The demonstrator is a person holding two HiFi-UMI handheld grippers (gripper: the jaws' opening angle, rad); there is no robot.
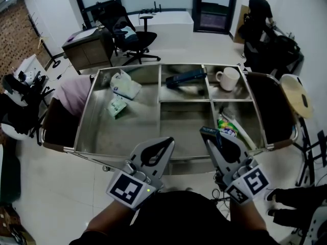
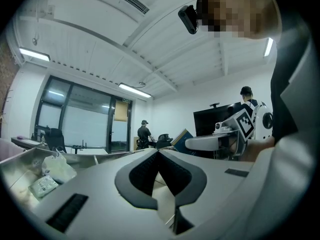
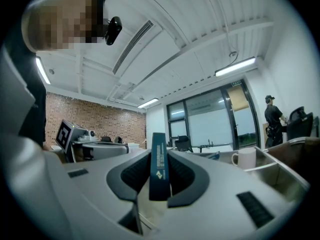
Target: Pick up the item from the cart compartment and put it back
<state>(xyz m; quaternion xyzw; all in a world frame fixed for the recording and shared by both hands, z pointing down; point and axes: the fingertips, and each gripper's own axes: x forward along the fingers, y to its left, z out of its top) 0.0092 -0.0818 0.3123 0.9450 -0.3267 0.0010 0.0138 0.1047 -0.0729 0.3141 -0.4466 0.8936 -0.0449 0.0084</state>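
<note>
In the head view, the right gripper [image 1: 215,142] is gripping a slim blue card [image 1: 207,131] over the cart's [image 1: 88,111] near rim. The bare middle compartment [image 1: 184,126] is lying just ahead and below (this hand is the nearer one). The left gripper [image 1: 168,142] is hovering alongside, over a pale office floor.

In the left gripper view, the fingers [image 2: 142,171] are meeting on nothing.

In the right gripper view, the card is standing between the fingers [image 3: 131,176], with its long axis running out along them.
</note>
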